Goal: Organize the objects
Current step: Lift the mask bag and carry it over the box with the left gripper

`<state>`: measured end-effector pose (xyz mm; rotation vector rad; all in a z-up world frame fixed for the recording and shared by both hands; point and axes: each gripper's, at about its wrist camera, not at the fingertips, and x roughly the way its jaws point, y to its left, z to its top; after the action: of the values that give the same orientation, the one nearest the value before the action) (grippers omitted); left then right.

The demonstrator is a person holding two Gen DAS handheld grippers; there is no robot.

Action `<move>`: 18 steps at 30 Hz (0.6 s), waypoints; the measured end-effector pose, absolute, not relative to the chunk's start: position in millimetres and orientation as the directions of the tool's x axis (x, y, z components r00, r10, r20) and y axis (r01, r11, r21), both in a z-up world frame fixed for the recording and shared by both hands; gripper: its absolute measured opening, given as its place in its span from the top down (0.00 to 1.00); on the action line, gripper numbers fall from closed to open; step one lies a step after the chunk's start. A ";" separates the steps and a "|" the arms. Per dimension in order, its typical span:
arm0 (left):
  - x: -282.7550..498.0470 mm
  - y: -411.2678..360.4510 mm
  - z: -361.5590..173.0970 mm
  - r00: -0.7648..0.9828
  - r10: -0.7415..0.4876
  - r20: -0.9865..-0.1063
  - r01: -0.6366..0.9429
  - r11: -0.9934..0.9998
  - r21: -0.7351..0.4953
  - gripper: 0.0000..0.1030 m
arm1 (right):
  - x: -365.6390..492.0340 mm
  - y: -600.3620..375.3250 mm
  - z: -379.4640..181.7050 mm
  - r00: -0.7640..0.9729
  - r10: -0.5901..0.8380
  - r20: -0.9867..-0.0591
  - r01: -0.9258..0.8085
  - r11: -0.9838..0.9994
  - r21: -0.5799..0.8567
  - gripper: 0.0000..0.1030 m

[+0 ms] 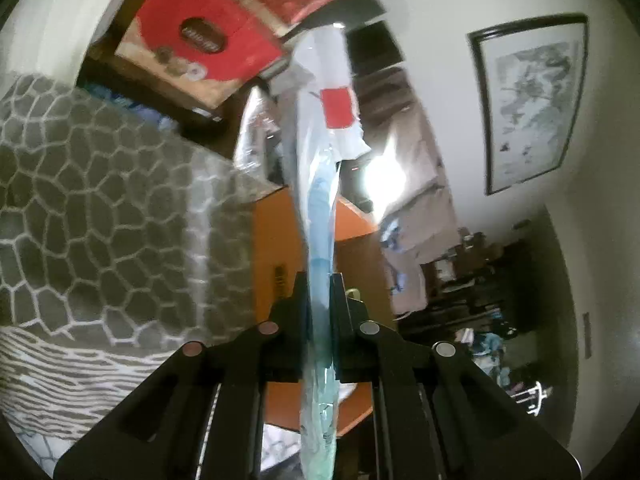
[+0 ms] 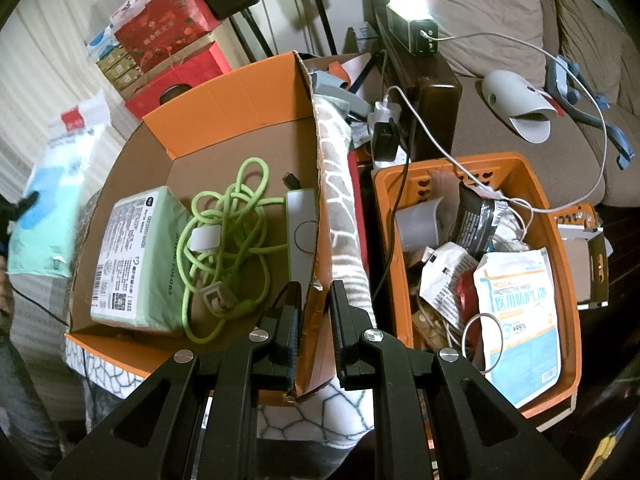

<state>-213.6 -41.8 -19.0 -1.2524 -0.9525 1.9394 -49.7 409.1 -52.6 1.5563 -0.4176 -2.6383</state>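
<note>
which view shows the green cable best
The right wrist view: the tangled lime-green cable lies in full sight inside the orange cardboard box, beside a pale green packet. The left wrist view shows none of it.

Flat clear plastic packet [image 1: 320, 216] with pale blue contents, seen edge-on, also visible at far left [image 2: 48, 200]. Open orange cardboard box [image 2: 240, 92] holds green tissue pack [image 2: 136, 256], tangled lime cable [image 2: 224, 236], white slim device [image 2: 302, 228]. Orange plastic basket [image 2: 560, 264] alongside, crammed with mask packet [image 2: 520, 316] and wrappers.
</note>
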 end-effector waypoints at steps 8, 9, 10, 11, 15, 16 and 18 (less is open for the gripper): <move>-210.0 -10.5 2.7 -0.339 0.829 -0.444 -0.182 -0.521 -0.834 0.92 | -49.7 409.4 -52.5 -0.493 -0.179 -0.852 -0.095 -0.962 0.257 0.88; -208.5 -3.5 3.0 -0.332 0.834 -0.441 -0.183 -0.516 -0.837 0.92 | -49.7 409.6 -52.5 -0.493 -0.179 -0.852 -0.094 -0.962 0.256 0.88; -207.0 3.3 3.1 -0.322 0.840 -0.437 -0.181 -0.507 -0.842 0.92 | -49.7 408.6 -52.5 -0.492 -0.177 -0.852 -0.094 -0.963 0.254 0.88; -207.2 10.0 1.6 -0.314 0.844 -0.436 -0.180 -0.503 -0.845 0.92 | -49.7 409.1 -52.4 -0.492 -0.177 -0.853 -0.094 -0.963 0.254 0.88; -201.9 46.6 -4.9 -0.267 0.852 -0.450 -0.177 -0.502 -0.846 0.92 | -49.7 408.6 -52.5 -0.492 -0.177 -0.852 -0.095 -0.962 0.255 0.88; -201.1 56.2 -8.0 -0.254 0.852 -0.458 -0.173 -0.506 -0.845 0.92 | -49.7 410.1 -52.5 -0.492 -0.178 -0.852 -0.095 -0.962 0.256 0.88; -200.2 75.8 -14.5 -0.230 0.845 -0.483 -0.167 -0.524 -0.835 0.92 | -49.7 409.4 -52.4 -0.492 -0.178 -0.852 -0.095 -0.962 0.256 0.88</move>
<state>-200.2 75.8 -14.5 -1.3114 -0.8614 1.8333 -49.7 409.4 -52.4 1.5576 -0.4195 -2.6388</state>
